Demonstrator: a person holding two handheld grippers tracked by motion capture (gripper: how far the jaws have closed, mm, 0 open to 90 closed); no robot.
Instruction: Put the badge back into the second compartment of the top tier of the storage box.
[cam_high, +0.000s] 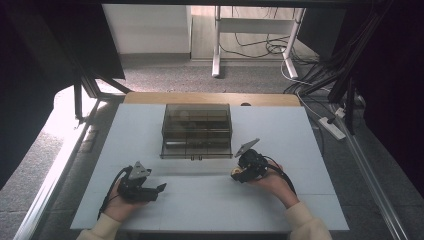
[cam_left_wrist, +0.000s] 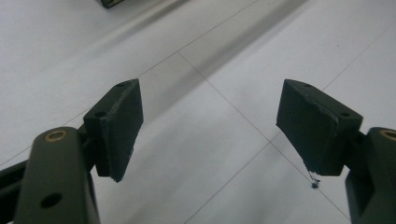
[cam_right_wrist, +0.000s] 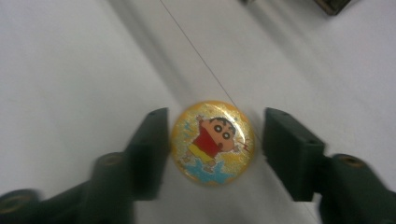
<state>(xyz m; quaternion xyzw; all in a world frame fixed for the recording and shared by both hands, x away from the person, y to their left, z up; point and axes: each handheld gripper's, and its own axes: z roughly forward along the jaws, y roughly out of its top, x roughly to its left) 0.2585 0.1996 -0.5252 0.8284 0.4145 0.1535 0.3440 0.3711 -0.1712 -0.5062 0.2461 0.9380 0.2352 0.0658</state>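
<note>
Badge (cam_right_wrist: 212, 142), round and yellow with a cartoon figure, lies flat on the white table (cam_high: 300, 130) between the right gripper (cam_right_wrist: 212, 154) jaws, released with gaps either side; left gripper (cam_left_wrist: 210, 126) gapes empty.

Dim, perhaps motion-blurred close views

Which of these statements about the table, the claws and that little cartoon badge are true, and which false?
1. The round yellow cartoon badge lies between the right claw's jaws. True.
2. The left claw grips a pen. False: its jaws stand open over bare white tabletop.
3. The smoky see-through plastic compartment box sits beyond both claws. True.
4. The badge is plain blue. False: it shows a figure in a red shirt.
</note>
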